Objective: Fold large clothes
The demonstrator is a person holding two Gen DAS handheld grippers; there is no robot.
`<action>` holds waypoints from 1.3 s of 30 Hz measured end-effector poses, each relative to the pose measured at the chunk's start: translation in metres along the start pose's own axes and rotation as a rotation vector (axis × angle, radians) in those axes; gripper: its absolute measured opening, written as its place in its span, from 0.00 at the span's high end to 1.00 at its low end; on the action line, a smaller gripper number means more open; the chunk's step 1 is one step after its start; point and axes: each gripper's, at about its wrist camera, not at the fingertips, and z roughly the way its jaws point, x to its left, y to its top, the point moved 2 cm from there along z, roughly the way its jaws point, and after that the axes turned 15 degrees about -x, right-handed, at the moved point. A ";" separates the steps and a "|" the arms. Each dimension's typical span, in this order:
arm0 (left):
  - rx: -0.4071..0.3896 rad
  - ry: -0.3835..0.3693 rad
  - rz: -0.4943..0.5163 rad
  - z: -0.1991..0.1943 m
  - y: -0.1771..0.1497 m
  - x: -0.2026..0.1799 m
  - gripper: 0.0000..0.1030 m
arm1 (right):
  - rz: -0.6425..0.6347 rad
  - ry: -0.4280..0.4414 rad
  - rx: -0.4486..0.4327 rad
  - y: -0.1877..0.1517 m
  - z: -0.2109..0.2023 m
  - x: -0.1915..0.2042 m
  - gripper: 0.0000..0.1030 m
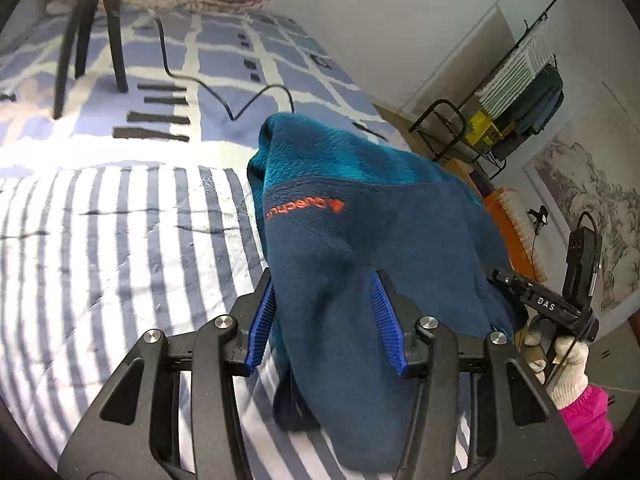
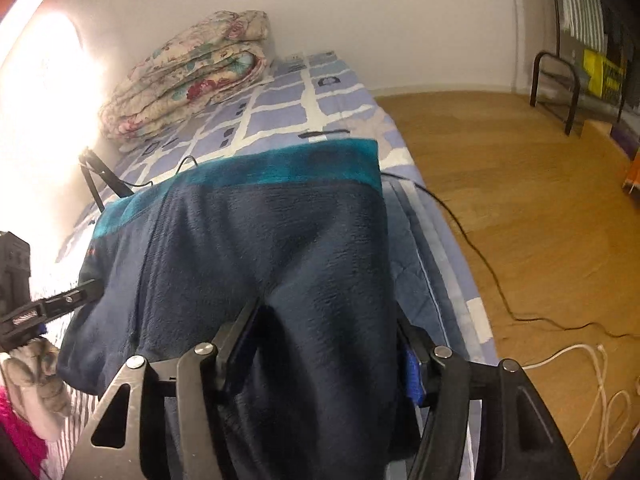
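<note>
a dark blue fleece garment (image 1: 360, 240) with a teal upper band and an orange logo is seen draped over the edge of a bed, partly on a blue-and-white striped cover (image 1: 120, 240). in the left wrist view the left gripper (image 1: 326, 280) is seen with its blue ribbed pads (image 1: 384, 312) spread on either side of a thick fold of the fleece; the cloth lies between them, yet whether it is pressed or merely straddled cannot be told. in the right wrist view the right gripper (image 2: 328, 316) is likewise parted, with a hanging fold of the garment (image 2: 280, 240) between its fingers; one blue pad (image 2: 412, 376) is glimpsed at the right, the other is hidden by cloth, and a firm pinch cannot be confirmed.

each gripper is also caught by the other's camera: the right one is held by a white-gloved hand (image 1: 564, 364) with a pink sleeve (image 1: 588, 424) at the right of the left view.

farther up the bed a purple-and-white patterned sheet (image 2: 288, 112) is spread, and a folded floral quilt (image 2: 192, 76) is stacked against the wall. black tripod legs (image 1: 96, 36) and a black cable (image 1: 224, 96) rest on the sheet. beside the bed a wooden floor (image 2: 520, 184) is seen, with a white cord (image 2: 596, 392) lying on it.
</note>
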 end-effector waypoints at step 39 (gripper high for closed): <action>-0.317 0.033 0.229 -0.492 -0.113 -0.138 0.51 | -0.128 -0.025 -0.367 -0.085 -0.436 0.230 0.35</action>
